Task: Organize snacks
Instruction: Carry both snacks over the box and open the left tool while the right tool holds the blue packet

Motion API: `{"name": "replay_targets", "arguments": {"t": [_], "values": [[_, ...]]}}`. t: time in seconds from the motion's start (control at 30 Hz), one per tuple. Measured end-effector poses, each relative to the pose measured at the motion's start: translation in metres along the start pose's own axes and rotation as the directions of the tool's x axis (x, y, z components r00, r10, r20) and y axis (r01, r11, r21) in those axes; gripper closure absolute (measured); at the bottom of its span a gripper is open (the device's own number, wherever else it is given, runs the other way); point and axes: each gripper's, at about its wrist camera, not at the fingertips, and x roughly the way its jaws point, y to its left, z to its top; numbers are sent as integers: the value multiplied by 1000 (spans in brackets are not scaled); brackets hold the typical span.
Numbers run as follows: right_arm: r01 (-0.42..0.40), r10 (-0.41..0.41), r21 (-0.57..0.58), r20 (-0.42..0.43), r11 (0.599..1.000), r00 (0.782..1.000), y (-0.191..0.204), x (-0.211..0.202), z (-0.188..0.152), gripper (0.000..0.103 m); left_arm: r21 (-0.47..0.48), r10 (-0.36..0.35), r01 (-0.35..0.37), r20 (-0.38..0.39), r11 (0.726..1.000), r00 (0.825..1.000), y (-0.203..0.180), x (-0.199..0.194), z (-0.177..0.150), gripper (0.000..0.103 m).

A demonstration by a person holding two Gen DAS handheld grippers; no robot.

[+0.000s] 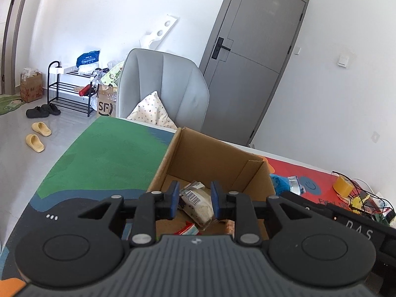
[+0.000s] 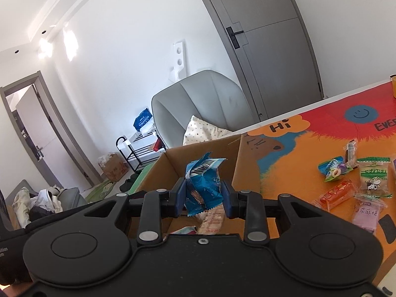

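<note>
1. While both tools hung over the cardboard box [image 1: 210,158], the left hand-held gripper [image 1: 195,201] had its blue pads slightly apart with nothing pinched between them.
2. Below that gap, a pale speckled snack packet [image 1: 199,205] lay inside the box; whether a pad brushed it, I could not tell.
3. The right hand-held gripper [image 2: 204,198] was pinching a crumpled blue snack packet [image 2: 201,180], held above the box opening.
4. More wrapped pieces lay on the box floor, among them a long orange-printed wrapper [image 2: 214,220].
5. To the right, on the bright patterned surface [image 2: 297,153], loose snacks [image 2: 356,183] lay well apart from the box.
6. Behind the box stood a grey armchair [image 1: 163,84] with a spotted cushion [image 1: 153,111].
</note>
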Motion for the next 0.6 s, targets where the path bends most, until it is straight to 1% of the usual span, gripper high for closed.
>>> {"name": "replay_targets", "arguments": {"t": [0.07,0.23,0.37,0.4,0.43,0.47,0.5,0.53,0.57,0.6], "values": [[-1,1,2,-8,1000,1000,3,4,0,71,-20,3,-3,1,1000,1000,7,-4,2,75],[-18,18,-1,-19,1000,1000,15,12,2,71,-39,28,-26,35,999,999,20,-16,8,59],[-41,41,2,-23,999,999,26,19,4,70,-49,46,-44,44,998,998,29,-21,12,49],[-52,52,3,-25,999,998,28,19,5,68,-51,51,-49,45,998,998,30,-22,13,45],[-59,59,6,-28,998,998,28,19,5,60,-51,56,-53,46,997,997,31,-23,13,39],[-56,56,12,-29,998,998,28,18,5,57,-50,61,-58,47,997,997,32,-24,14,35],[-49,49,18,-24,999,998,27,16,5,55,-49,66,-64,50,997,997,32,-26,14,26],[-40,40,24,-23,999,999,25,13,5,54,-48,74,-71,58,996,996,32,-27,14,20],[-31,31,30,-23,999,999,22,11,5,53,-46,81,-78,67,996,995,30,-27,14,18],[-18,19,37,-23,999,1000,19,8,4,49,-45,85,-82,74,996,994,29,-28,13,16]]}}
